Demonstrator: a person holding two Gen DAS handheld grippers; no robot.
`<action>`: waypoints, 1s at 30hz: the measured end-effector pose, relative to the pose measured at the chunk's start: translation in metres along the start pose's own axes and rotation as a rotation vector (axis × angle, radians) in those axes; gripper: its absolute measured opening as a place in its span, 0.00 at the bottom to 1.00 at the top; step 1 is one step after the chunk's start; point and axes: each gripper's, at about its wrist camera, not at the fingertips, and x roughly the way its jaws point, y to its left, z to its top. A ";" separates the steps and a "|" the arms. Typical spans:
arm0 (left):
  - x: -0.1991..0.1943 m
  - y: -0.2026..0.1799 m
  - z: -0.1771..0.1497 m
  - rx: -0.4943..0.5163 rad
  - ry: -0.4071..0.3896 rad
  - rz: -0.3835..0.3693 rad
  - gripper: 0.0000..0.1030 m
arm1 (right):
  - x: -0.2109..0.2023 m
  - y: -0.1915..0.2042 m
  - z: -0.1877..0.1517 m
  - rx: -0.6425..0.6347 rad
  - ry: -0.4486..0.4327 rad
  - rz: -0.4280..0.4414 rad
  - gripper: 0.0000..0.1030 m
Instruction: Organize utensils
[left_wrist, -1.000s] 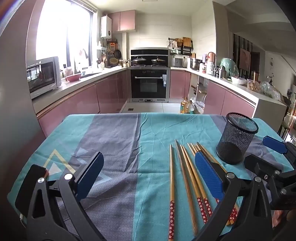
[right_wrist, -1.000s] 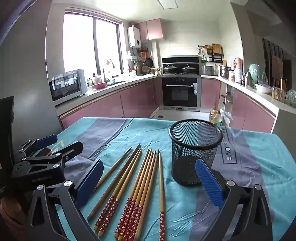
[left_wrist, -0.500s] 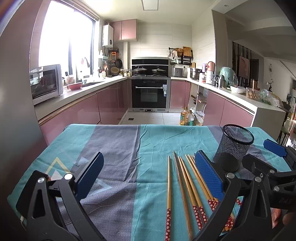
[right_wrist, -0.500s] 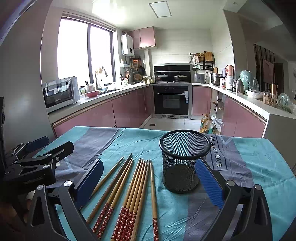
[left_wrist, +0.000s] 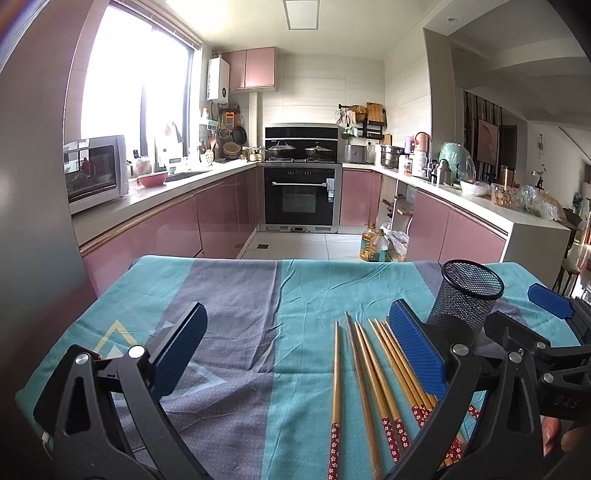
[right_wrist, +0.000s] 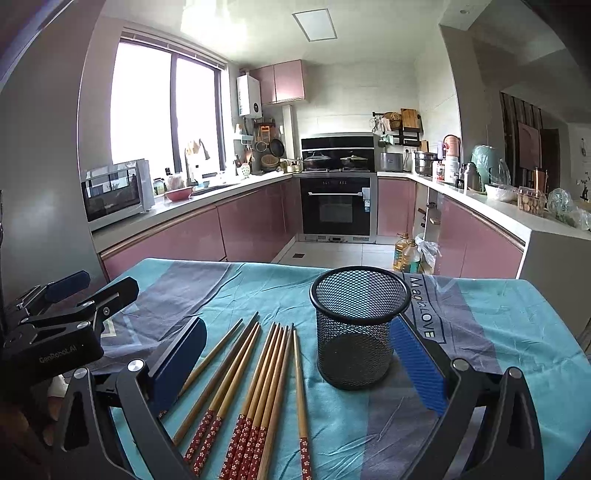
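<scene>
Several wooden chopsticks (right_wrist: 258, 384) with red flowered ends lie side by side on the teal and grey tablecloth (right_wrist: 498, 332). An empty black mesh cup (right_wrist: 358, 325) stands upright just right of them. My right gripper (right_wrist: 295, 362) is open and empty, held above the chopsticks and the cup. My left gripper (left_wrist: 295, 350) is open and empty, above the cloth left of the chopsticks (left_wrist: 373, 376); the cup (left_wrist: 467, 306) is at its right. Each gripper shows in the other's view, the right one (left_wrist: 546, 332) and the left one (right_wrist: 70, 317).
The table's far edge (left_wrist: 280, 260) drops to a tiled kitchen floor. Pink cabinets, an oven (left_wrist: 301, 192) and a microwave (left_wrist: 96, 171) stand beyond. Oil bottles (left_wrist: 373, 243) sit on the floor past the table.
Both wrist views have tilted up and drawn back a little, so the chopsticks and cup sit lower in frame. Both grippers stay open. Nothing on the table has moved.
</scene>
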 end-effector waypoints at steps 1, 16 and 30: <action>0.000 0.000 0.000 0.001 -0.003 -0.001 0.94 | -0.001 0.000 0.000 0.000 -0.003 -0.005 0.93; 0.000 0.001 0.001 -0.005 -0.017 -0.004 0.94 | -0.006 0.000 0.002 -0.008 -0.030 -0.046 0.93; -0.005 0.002 0.001 -0.007 -0.036 0.000 0.94 | -0.011 0.001 0.004 -0.011 -0.050 -0.076 0.93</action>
